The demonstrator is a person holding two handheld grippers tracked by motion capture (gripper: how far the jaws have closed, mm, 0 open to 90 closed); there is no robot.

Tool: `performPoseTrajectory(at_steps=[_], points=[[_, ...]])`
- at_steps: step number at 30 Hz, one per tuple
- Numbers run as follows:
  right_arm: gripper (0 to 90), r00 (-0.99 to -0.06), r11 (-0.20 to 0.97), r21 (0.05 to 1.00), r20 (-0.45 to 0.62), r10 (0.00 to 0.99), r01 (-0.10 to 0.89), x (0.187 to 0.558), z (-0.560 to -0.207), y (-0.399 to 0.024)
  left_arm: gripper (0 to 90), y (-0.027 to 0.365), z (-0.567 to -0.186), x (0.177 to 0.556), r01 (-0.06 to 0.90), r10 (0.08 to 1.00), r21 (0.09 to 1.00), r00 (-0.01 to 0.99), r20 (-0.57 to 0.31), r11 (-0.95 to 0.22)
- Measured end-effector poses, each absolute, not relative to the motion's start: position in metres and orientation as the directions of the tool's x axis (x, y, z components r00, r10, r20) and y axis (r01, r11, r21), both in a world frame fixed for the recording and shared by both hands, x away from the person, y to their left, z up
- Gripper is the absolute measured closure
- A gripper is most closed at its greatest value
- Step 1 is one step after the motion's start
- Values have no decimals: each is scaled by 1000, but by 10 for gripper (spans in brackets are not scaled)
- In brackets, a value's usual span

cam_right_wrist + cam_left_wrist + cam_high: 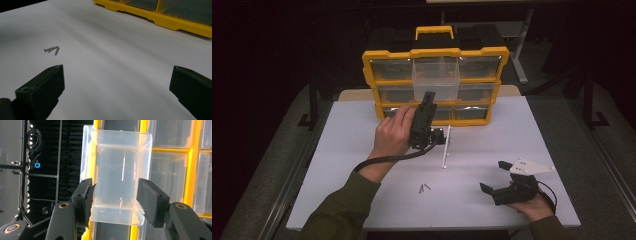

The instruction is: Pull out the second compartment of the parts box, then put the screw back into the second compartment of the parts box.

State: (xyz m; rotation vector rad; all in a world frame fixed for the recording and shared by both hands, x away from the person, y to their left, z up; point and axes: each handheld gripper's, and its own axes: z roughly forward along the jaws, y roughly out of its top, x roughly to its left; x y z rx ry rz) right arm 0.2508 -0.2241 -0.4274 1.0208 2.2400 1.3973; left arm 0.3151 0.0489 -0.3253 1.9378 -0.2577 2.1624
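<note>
Clear plastic drawer point(119, 182) pulled partway out of yellow-framed organiser cabinet point(435, 85), top middle slot; probably readied for small grey screws point(52, 49) lying loose on white tabletop point(362, 165). Left gripper point(115, 197) jaws bracketing drawer, pads looking just clear. Right gripper point(116, 92) spread wide, unloaded, low over table. Dark room around.
</note>
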Motion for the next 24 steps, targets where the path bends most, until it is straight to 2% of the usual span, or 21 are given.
performPoseTrajectory(at_steps=[24], points=[[0,-697,270,870,111,708,412,251,-428,-224,367,45,-369,308,-297,60,51,-20,998,-954]])
